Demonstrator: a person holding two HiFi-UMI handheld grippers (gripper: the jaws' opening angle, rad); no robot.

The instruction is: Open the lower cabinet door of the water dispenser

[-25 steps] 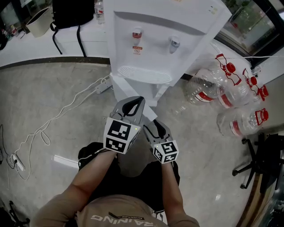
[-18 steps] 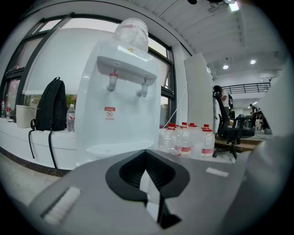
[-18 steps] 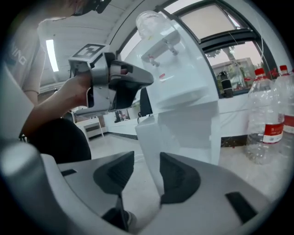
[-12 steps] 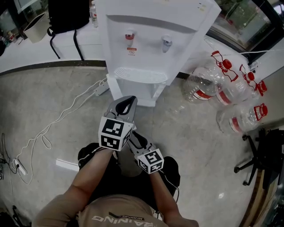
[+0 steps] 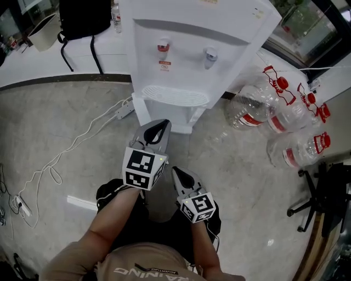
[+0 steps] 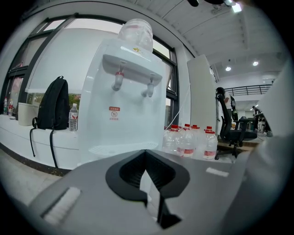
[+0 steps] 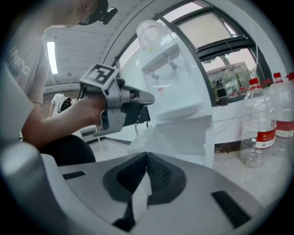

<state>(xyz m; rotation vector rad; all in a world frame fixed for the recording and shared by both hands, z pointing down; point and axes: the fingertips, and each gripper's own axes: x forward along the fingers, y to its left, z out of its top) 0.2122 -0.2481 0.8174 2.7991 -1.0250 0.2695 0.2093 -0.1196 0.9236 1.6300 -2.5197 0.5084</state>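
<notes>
The white water dispenser [image 5: 186, 49] stands ahead of me, with two taps and a drip tray. Its lower cabinet [image 5: 164, 114] shows under the tray. In the right gripper view a white panel, seemingly the cabinet's door [image 7: 146, 137], angles out at the cabinet's left. My left gripper [image 5: 159, 123] hovers just in front of the cabinet, its tips together and empty; the dispenser [image 6: 124, 105] fills its view. My right gripper [image 5: 176, 171] sits further back, near my knee, shut with nothing between its jaws. It sees the left gripper [image 7: 138, 97] beside the dispenser [image 7: 179, 92].
Several large water bottles [image 5: 274, 110] with red caps lie on the floor to the right. A white power strip with its cable [image 5: 126, 107] trails off left. A black backpack [image 5: 85, 13] rests on the white ledge. An office chair base [image 5: 323, 197] stands at far right.
My right gripper has drawn back from the dispenser's base toward me and its jaws have closed from open. The left gripper has stayed where it was.
</notes>
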